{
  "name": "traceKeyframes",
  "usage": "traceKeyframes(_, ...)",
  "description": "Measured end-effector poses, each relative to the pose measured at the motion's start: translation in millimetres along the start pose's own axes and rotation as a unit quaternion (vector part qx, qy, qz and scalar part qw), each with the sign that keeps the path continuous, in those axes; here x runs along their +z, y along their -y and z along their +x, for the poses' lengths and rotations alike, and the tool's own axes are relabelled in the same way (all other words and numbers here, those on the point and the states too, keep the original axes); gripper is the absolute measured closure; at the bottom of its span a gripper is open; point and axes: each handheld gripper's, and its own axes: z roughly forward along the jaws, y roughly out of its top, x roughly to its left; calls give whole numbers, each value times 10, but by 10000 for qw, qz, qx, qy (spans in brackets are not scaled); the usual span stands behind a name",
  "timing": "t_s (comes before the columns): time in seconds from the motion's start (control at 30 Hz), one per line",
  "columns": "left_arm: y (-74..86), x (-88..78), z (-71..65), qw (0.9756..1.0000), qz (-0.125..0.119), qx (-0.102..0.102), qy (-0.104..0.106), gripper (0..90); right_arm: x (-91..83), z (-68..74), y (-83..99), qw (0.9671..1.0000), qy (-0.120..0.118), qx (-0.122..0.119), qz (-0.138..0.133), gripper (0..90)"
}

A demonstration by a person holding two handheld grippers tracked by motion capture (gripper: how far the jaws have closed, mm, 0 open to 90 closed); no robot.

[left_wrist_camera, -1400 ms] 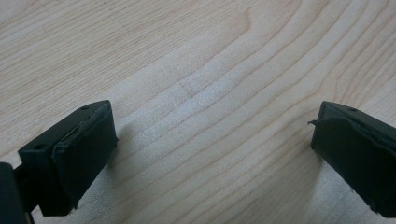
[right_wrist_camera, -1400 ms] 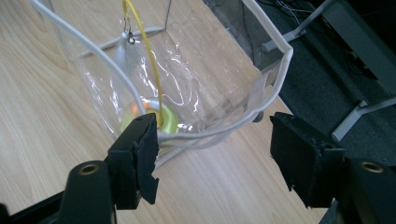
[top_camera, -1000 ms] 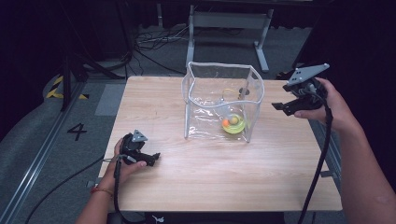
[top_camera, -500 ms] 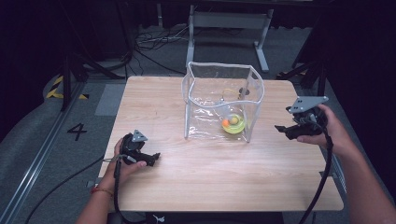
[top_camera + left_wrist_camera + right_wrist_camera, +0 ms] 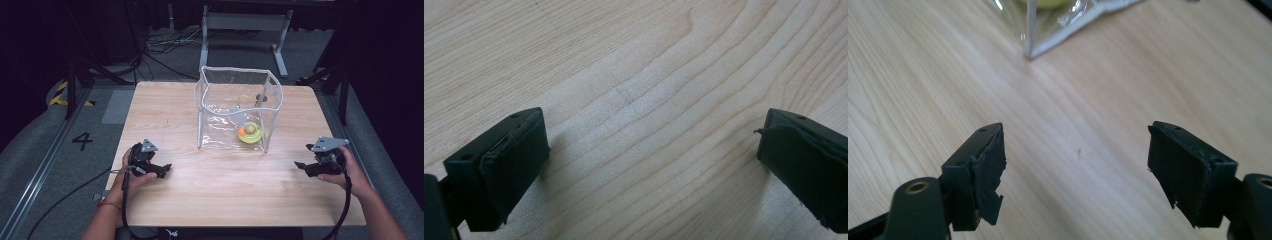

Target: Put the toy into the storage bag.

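A clear plastic box [image 5: 239, 107] stands open-topped in the middle of the wooden table [image 5: 165, 112]. Inside it, at the front right, lie a yellow-green ring toy [image 5: 251, 134] and a small orange ball [image 5: 242, 131]. My left gripper [image 5: 161, 171] rests low on the table at the front left, open, with bare wood between its fingers [image 5: 514, 165]. My right gripper [image 5: 299, 166] sits low at the front right, pointing left toward the box; its jaws have just been opening and stand open with nothing between them. The box's near corner [image 5: 1030, 47] shows ahead of the right gripper [image 5: 1075, 170].
A metal stand [image 5: 245, 30] and loose cables [image 5: 160, 45] sit on the floor behind the table. A floor marking "4" [image 5: 82, 140] lies to the left. Bare wood stretches between the two grippers in front of the box.
My right gripper has come down from beside the box's upper right rim to just above the table at the front right. The left gripper has stayed where it was.
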Motion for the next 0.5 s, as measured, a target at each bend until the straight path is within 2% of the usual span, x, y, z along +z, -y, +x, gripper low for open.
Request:
traceKeyframes(0.07, 0, 0, 0, 10000, 1, -1, -1, 5, 56, 16, 168, 9998, -5, 148, -131, 228)
traceKeyframes(0.1, 0, 1, -2, 10000, -10, -15, -1, 5, 93, 21, 258, 9995, -89, 284, -145, 221)
traceKeyframes(0.13, 0, 1, -1, 10000, -9, -13, -2, 5, 114, 23, 312, 9994, -73, 296, -155, 216)
traceKeyframes(0.17, 0, 0, 0, 10000, 0, -1, 0, 5, 142, 25, 404, 9990, -20, 408, -156, 223)
traceKeyframes(0.23, 0, 1, -3, 10000, -9, -18, -5, 5, 163, 26, 544, 9977, -38, 642, -227, 216)
traceKeyframes(0.33, 0, 0, -5, 10000, -2, -18, -11, 5, 142, 21, 721, 9946, 66, 950, -408, 225)
traceKeyframes(0.43, -1, 0, -4, 10000, 0, -15, -11, 5, 115, 34, 838, 9935, 148, 1040, -441, 223)
traceKeyframes(0.5, -1, 0, -5, 10000, -1, -20, -12, 5, 91, 46, 941, 9916, 134, 1165, -553, 218)
